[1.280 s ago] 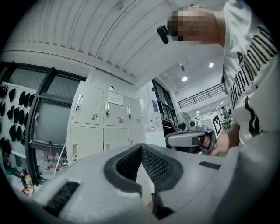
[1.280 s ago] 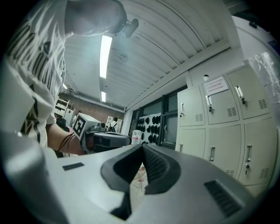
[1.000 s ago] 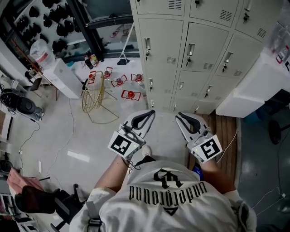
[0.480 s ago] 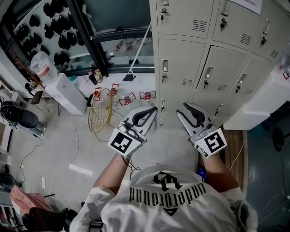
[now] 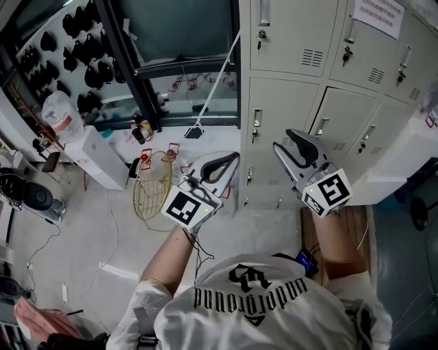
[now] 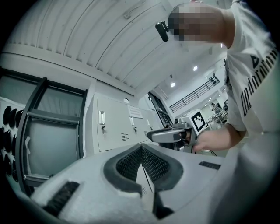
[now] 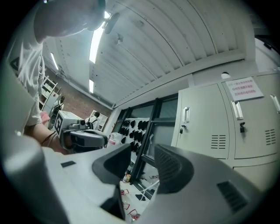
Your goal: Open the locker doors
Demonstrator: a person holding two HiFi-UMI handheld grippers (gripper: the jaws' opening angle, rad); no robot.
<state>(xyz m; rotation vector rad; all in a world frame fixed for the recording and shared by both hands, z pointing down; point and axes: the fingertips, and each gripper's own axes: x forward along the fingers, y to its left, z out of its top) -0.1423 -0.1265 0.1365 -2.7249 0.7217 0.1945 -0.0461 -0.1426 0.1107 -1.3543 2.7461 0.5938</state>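
Locker doors (image 5: 284, 116) fill the upper right of the head view, a bank of pale grey metal, and every one in view is shut, so the task looks to be at its approach step with nothing opened yet. The right gripper (image 7: 142, 154) points at the bank but is well short of it; its jaws are opening, with nothing between them. The left gripper (image 6: 141, 151) hangs beside it with its pads pressed together, holding nothing. The nearest target seems to be the leftmost middle-row door, whose upright handle (image 5: 256, 117) sits above a small lock. The next move probably calls for carrying the open right jaws to that handle, closing on it and pulling outward; whether the lock is fastened cannot be told. A white notice (image 5: 378, 15) on an upper door carries lines of print too small to read. The person's shirt (image 5: 253, 301) bears gothic lettering that seems to read "underground". Each gripper carries a cube with square black-and-white markers
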